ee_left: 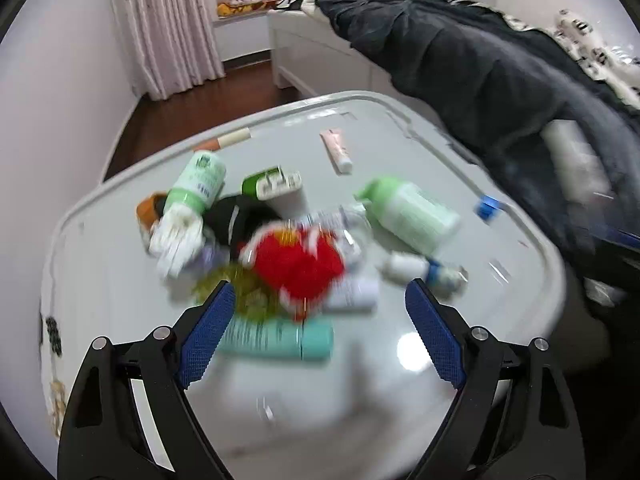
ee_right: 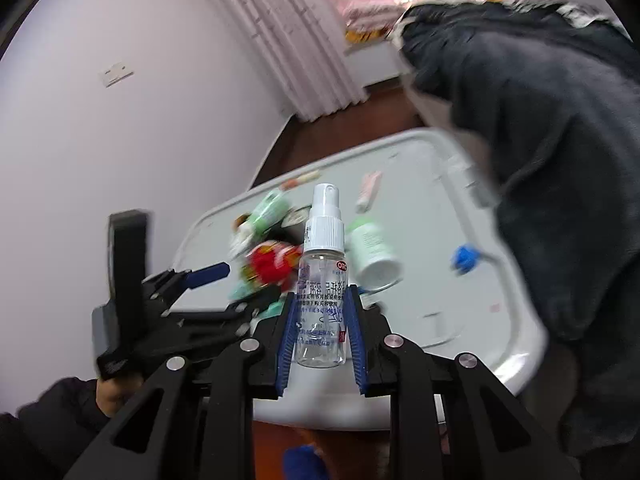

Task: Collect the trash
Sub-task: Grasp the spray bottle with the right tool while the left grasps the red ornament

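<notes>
So, right gripper [ee_right: 320, 320] fingers clamped on a clear spray bottle [ee_right: 322, 280] held upright off the near edge of the counter [ee_left: 400, 128], left gripper [ee_left: 320, 308] fingers spread wide over the trash pile [ee_left: 296, 268] mid-counter, with bare room toward the far rim and dark bedding [ee_left: 500, 72] crowding the right edge.

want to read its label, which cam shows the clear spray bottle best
The right wrist view. The clear spray bottle stands upright between the right gripper pads, sharp, its label facing the lens. The left wrist view shows only the blurred trash pile on the white table beyond the open left gripper; I cannot find the bottle there.
</notes>
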The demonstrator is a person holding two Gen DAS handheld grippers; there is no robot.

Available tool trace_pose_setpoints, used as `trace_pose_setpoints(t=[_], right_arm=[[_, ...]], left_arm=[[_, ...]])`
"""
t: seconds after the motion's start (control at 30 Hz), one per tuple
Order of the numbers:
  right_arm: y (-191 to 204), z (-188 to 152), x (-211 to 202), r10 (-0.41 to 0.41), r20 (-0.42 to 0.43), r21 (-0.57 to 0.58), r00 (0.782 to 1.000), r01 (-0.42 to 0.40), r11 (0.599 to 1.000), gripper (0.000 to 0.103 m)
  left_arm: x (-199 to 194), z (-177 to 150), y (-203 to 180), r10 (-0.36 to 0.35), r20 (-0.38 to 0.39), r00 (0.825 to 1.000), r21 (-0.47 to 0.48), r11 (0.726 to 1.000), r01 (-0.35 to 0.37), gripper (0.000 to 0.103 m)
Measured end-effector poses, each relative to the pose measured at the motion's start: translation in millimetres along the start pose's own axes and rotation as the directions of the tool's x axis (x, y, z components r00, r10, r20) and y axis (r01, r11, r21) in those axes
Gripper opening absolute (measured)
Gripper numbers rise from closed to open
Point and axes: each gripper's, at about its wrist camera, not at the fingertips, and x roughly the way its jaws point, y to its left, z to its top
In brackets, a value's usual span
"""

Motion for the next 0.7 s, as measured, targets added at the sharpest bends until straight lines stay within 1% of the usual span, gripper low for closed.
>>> trace_pose_setpoints(t=[0.1, 0.13, 0.17, 0.2, 0.23, 0.27, 0.3, 0.33, 0.4, 0.47, 0.57, 0.63, 0.7], right_arm=[[-6.0, 2.4, 0.7, 0.011, -0.002, 0.015, 1.0, -0.011, 1.0, 0.024], [-7.5, 0.6, 1.2, 0.009, -0.01, 0.02, 1.0, -0.008, 1.0, 0.024], [-9.4, 0.0, 3.6, 0.01, -0.019, 0.032, 1.0, -0.009, 0.999, 0.024], [-9.2, 0.4, 6.2, 0.012, -0.021, 0.037, 1.0, -0.011, 0.999, 0.024], [-8.4, 0.5, 6.4, 0.012, -0.017, 0.034, 1.0, -0.011, 0.999, 0.024], [-6.2, 0.3, 6.8, 0.011, -0.013, 0.026, 1.0, -0.011, 1.0, 0.024], [-3.9, -1.1, 6.9, 0.013, -0.014, 0.024, 1.0, -0.013, 1.0, 0.024], [-1.7, -2.6, 8.8, 0.017, -0.017, 0.021, 1.0, -0.016, 1.0, 0.024], [1.3, -1.7, 10.3, 0.016, -0.018, 0.012, 1.0, -0.016, 1.0, 0.024], [5.2, -2.3, 11.7, 0.015, -0.017, -0.003, 1.0, -0.015, 1.0, 0.024], [11.8, -3.5, 15.0, 0.014, -0.019, -0.023, 1.0, -0.014, 1.0, 0.024], [15.2, -3.2, 17.8, 0.008, -0.019, -0.041, 1.0, -0.009, 0.999, 0.024], [20.0, -3.4, 20.2, 0.0, -0.017, -0.063, 1.0, -0.001, 0.998, 0.024]], left_arm=[[34.6, 12.3, 0.6, 0.058, -0.041, 0.997, -0.004, 0.998, -0.058, 0.084], [42.9, 13.7, 2.4, 0.081, -0.05, 0.995, -0.007, 0.997, -0.081, 0.077], [47.3, 13.2, 6.4, 0.077, -0.045, 0.996, -0.013, 0.997, -0.077, 0.066], [47.0, 11.6, 10.9, 0.075, -0.038, 0.996, -0.025, 0.997, -0.076, 0.052], [46.0, 10.8, 13.6, 0.084, -0.035, 0.996, -0.03, 0.996, -0.085, 0.046], [43.6, 8.6, 18.6, 0.072, -0.033, 0.997, -0.044, 0.996, -0.073, 0.038], [39.9, 4.6, 25.6, 0.043, -0.033, 0.999, -0.066, 0.997, -0.045, 0.036], [36.0, -0.5, 31.7, 0.036, -0.032, 0.999, -0.077, 0.996, -0.039, 0.033], [25.0, -15.3, 45.9, 0.047, -0.029, 0.998, -0.084, 0.995, -0.049, 0.031], [10.0, -31.9, 60.2, 0.047, -0.02, 0.999, -0.112, 0.993, -0.049, 0.029], [-21.4, -57.5, 84.5, 0.054, -0.015, 0.998, -0.155, 0.986, -0.056, 0.029], [-56.0, -72.4, 96.6, 0.044, 0.031, 0.999, -0.163, 0.986, -0.038, 0.029], [-84.2, -79.6, 100.9, 0.045, 0.072, 0.996, -0.161, 0.986, -0.033, 0.029]])
